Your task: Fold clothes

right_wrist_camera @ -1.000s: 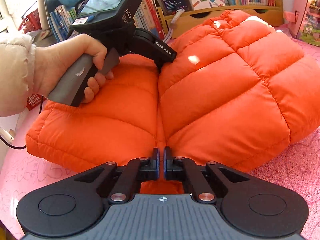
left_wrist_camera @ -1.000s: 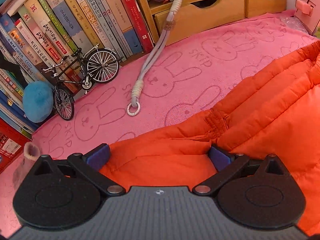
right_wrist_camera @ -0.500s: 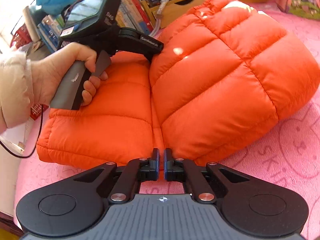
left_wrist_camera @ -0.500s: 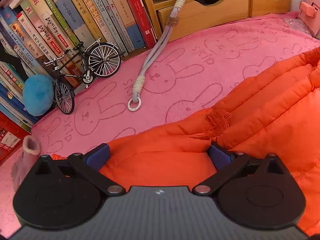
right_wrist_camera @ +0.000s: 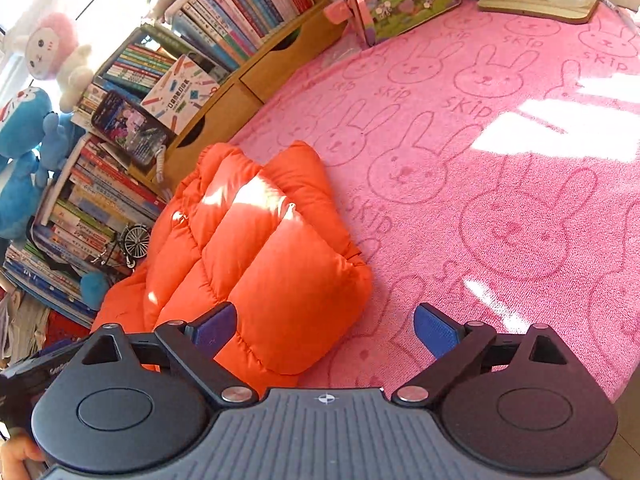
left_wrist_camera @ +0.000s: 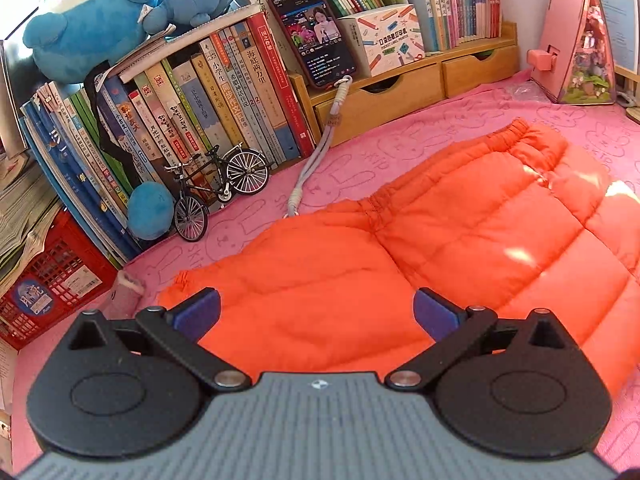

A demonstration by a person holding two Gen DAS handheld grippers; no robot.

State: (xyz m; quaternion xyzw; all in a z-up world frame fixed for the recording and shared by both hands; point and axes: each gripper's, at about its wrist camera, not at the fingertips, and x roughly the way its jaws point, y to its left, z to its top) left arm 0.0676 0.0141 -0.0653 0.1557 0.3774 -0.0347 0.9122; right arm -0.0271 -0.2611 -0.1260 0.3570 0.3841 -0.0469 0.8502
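Pink bunny-print cloth (right_wrist_camera: pixel 500 128) carries your folded orange jacket (left_wrist_camera: pixel 460 240); your left gripper (left_wrist_camera: pixel 316 312) and right gripper (right_wrist_camera: pixel 324 326) hover wide apart, empty.

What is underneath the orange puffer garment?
The orange puffer garment lies on the pink bunny-print cloth. A grey lanyard runs under its edge; anything else beneath is hidden.

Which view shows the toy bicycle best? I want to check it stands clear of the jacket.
The left wrist view: the toy bicycle stands whole against the books, with pink cloth between it and the orange jacket. The right wrist view shows only one small wheel beside the jacket's edge.
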